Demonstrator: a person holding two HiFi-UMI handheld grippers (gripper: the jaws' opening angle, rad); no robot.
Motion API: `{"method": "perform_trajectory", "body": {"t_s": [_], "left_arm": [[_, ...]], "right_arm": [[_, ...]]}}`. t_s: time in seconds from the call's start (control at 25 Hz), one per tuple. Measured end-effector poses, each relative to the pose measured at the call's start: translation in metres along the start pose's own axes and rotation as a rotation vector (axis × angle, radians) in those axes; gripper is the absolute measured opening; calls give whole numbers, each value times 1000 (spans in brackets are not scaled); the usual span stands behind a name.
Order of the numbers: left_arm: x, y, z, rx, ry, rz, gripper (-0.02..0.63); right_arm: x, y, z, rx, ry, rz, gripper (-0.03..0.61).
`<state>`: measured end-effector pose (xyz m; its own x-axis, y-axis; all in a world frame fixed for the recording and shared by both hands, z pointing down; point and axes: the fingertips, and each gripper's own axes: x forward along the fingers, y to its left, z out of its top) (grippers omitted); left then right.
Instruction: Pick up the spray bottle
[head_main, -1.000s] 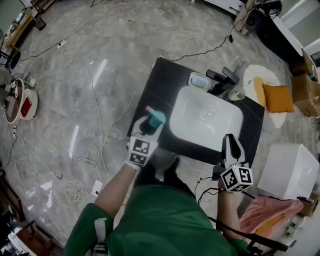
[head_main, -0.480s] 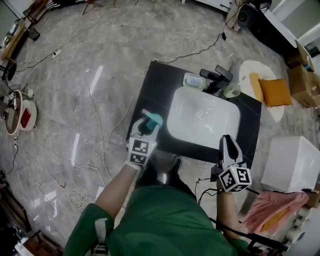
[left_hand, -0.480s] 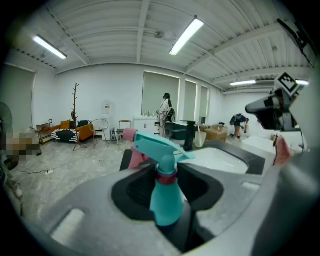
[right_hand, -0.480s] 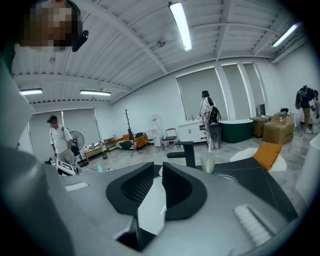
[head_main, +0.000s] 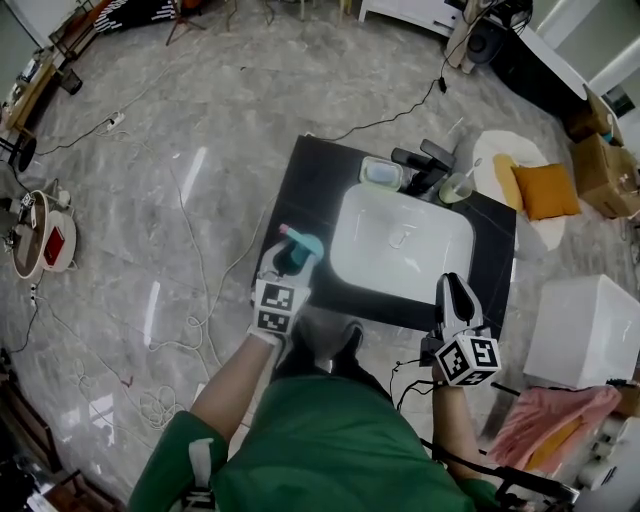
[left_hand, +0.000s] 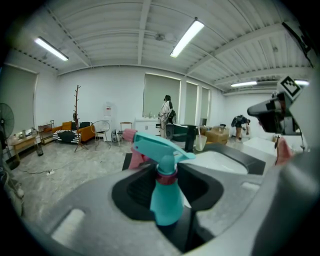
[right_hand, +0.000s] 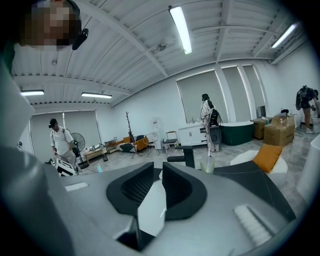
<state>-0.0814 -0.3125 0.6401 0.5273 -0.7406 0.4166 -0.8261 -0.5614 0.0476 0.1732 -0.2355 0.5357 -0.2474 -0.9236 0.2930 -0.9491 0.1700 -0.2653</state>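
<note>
In the head view, the spray bottle (head_main: 299, 246) is seen held by the left gripper (head_main: 288, 264) over the near left corner of the black counter (head_main: 315, 180), just beside the white sink (head_main: 400, 240). Against a second ago, the bottle's place over that corner is hardly altered and the hold is kept. Whether its base is clear of the top cannot be told from above. The right gripper (head_main: 453, 290) is held at the counter's near right edge, well apart from the bottle.

In the left gripper view, the jaws are seen closed on the teal body below the red collar, with the trigger head upright above them. The grasp is judged secure, so only a clear lift remains.

In the right gripper view, the jaws are drawn almost together, with only a narrow slit left, and nothing is held between them.
</note>
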Motion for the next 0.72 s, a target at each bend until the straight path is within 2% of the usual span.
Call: {"method": "perform_trajectory", "body": {"t_s": [0.4,0.72], "left_arm": [[-15,-10,32,-2,-36,-9,132],[-34,-15,70,-21,-100,-3,132]], "right_arm": [[-7,6,16,-7,-27,22,54],[-13,12,25,-15,-40,43,54]]}}
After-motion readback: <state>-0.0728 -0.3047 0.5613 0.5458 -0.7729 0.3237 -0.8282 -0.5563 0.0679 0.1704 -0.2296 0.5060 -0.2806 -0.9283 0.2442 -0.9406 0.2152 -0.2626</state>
